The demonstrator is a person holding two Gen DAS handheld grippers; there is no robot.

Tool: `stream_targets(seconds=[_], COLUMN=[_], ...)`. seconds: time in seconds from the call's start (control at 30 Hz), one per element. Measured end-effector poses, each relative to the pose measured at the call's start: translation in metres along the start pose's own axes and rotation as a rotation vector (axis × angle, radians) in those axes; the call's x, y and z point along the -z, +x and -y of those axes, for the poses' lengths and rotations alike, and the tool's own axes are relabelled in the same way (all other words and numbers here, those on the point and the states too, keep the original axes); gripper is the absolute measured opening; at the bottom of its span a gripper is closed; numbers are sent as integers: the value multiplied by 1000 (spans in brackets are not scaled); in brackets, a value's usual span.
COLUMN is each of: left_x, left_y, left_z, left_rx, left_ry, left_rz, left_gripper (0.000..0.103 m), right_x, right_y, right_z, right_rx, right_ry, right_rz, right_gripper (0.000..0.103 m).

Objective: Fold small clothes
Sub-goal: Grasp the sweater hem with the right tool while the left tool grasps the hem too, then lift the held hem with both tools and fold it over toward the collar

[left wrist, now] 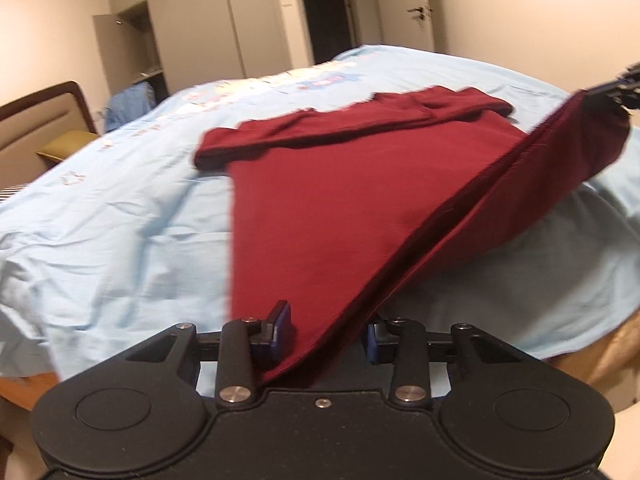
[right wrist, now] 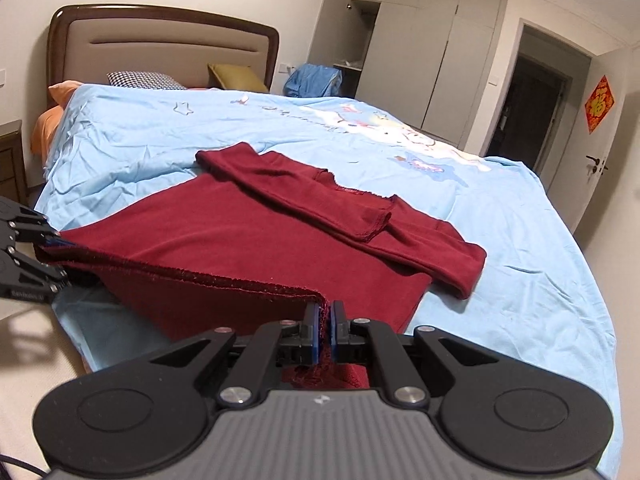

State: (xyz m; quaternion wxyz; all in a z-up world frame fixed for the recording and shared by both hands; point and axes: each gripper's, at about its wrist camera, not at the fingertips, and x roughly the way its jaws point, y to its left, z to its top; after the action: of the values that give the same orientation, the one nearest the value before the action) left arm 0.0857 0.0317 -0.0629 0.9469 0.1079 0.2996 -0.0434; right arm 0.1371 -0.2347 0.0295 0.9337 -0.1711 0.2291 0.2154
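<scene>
A dark red long-sleeved top [left wrist: 360, 192] lies on the light blue bedspread [left wrist: 120, 220], its sleeves folded across the body. It also shows in the right wrist view [right wrist: 240, 232]. My left gripper [left wrist: 326, 332] has its jaws apart with the lifted bottom hem draped between them; it shows at the left edge of the right wrist view [right wrist: 48, 256], at the hem's left corner. My right gripper [right wrist: 325, 332] is shut on the hem's right corner and holds it above the bed edge; it shows far right in the left wrist view [left wrist: 618, 88].
The bed has a padded headboard [right wrist: 160, 48] with pillows [right wrist: 140, 79]. A wardrobe [right wrist: 420, 52] with an open door, a blue bundle [right wrist: 312, 80] and a dark doorway [right wrist: 532, 108] stand beyond the bed. The bedspread hangs over the near edge.
</scene>
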Motion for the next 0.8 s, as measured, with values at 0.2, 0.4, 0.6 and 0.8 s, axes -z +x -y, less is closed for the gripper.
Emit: stream_targets(seconds=[0.2,0.4,0.6,0.8], left_x=[-1,-17,-47,-77], left_y=[-12,-41,-76,-112], left_z=[-21,-24,-30,-33], left_rx=[-25,-48,-47,11], left_ry=[-10,-75,-128,-158], left_rz=[51,232,400,510], left_gripper=[8,3,3,3], right_x=[7,15,12,0], right_y=[-8,-31,-68,-106], right_z=[-2,-14,-22,-28], right_rx=[31,107,236,338], right_ry=[35,41,29,14], right_rz=[22,102,251,388], right_gripper=[6,5,5,5])
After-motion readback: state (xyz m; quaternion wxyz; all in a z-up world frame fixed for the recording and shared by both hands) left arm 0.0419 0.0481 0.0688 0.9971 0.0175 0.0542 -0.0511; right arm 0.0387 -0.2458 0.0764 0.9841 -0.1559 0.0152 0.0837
